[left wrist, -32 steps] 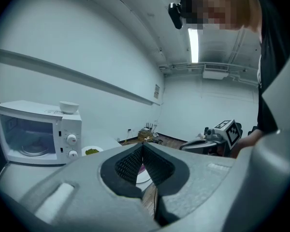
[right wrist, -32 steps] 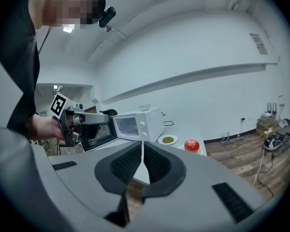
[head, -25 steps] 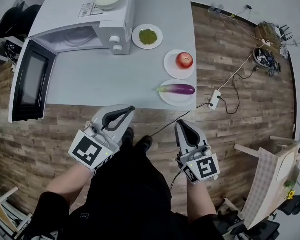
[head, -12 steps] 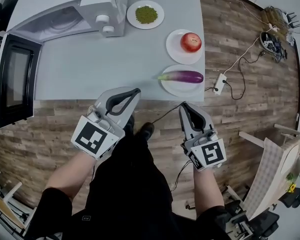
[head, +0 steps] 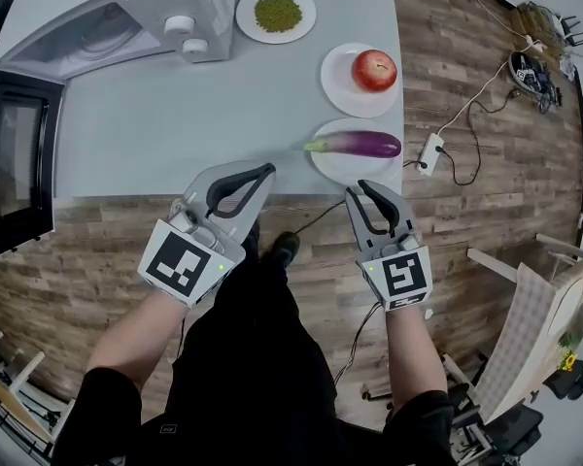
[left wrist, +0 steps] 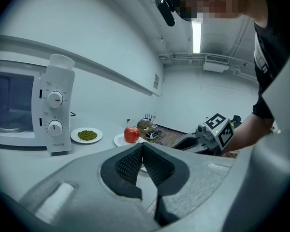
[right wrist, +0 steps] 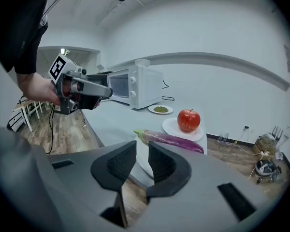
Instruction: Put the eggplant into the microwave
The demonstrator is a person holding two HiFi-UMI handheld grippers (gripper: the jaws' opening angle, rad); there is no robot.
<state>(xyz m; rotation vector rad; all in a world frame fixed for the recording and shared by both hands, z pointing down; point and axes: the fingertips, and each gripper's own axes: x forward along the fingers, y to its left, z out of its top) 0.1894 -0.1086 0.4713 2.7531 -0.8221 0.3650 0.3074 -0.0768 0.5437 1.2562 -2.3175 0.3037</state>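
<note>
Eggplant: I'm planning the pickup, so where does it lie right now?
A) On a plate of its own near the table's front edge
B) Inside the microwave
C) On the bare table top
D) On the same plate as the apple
A: the eggplant lies across its own plate at the table's near edge, apart from the apple, which sits on a separate plate behind it.

Bright even light, ceiling strip lamp glaring, soft shadows, fisheye bending at edges, dark vignetted corners
</note>
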